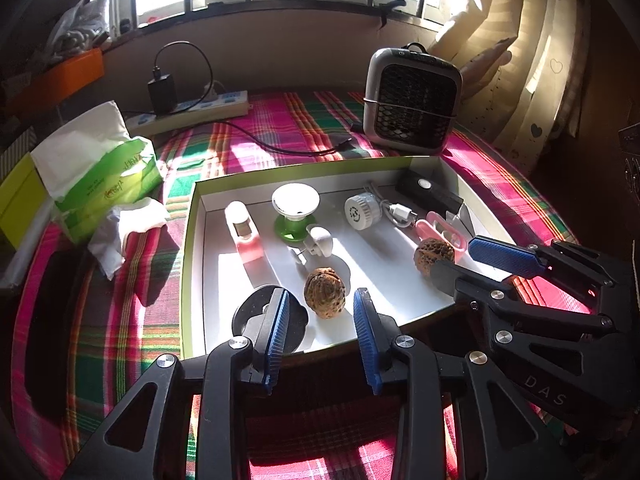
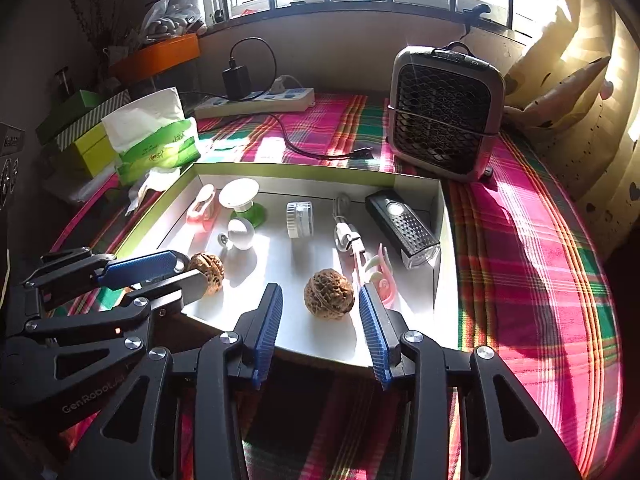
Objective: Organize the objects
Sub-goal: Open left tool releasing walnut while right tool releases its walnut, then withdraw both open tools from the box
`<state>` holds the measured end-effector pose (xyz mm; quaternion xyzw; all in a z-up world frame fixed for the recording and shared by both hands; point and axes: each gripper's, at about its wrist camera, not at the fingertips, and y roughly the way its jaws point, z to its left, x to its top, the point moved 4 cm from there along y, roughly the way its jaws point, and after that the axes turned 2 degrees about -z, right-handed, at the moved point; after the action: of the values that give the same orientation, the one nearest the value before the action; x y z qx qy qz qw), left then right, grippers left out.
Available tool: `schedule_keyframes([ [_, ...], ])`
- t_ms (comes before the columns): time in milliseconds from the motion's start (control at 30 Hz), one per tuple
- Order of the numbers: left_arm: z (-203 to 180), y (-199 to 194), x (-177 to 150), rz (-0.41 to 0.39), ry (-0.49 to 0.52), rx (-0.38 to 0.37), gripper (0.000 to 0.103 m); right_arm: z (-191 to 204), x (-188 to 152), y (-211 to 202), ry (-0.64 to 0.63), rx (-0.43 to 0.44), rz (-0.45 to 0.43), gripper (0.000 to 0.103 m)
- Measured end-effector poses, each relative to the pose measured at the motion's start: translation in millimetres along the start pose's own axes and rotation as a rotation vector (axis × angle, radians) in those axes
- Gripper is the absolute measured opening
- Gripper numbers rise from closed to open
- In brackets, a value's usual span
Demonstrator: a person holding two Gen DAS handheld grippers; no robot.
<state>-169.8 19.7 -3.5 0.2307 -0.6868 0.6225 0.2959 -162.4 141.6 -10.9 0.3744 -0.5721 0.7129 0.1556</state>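
Note:
A shallow box with a white floor and green rim lies on the plaid cloth. Two brown walnuts rest on its floor near the front edge. One walnut sits between the blue pads of my left gripper, with a gap on each side, so the pads do not press it. The other walnut lies between the pads of my right gripper, likewise untouched. Both grippers stand open side by side.
Deeper in the box lie a pink bottle, a green-and-white cup, a white round plug, a black torch and a pink clip. Behind it stand a grey fan, a tissue pack and a power strip.

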Motion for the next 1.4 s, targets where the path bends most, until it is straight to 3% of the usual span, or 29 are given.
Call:
schedule_keyframes([
  [267,1.8,-23.0,-12.8,-0.040,-0.014,0.034,0.033,4.9,-12.9,-21.2,0.034,-0.010,-0.029,0.050],
  [533,5.1,-31.2,-30.9,-0.029,-0.039,0.044,0.034,12.9,-26.7,-37.9,0.018,-0.039,-0.053,0.056],
  [1000,9.7,-23.3,-66.7,0.043,-0.057,0.087,0.034,11.7,-63.7,-29.7,0.056,-0.069,0.047,0.057],
  [1400,4.6,-23.2,-69.9,0.035,-0.049,0.125,0.035,4.9,-73.1,-31.1,0.050,-0.127,0.083,0.060],
])
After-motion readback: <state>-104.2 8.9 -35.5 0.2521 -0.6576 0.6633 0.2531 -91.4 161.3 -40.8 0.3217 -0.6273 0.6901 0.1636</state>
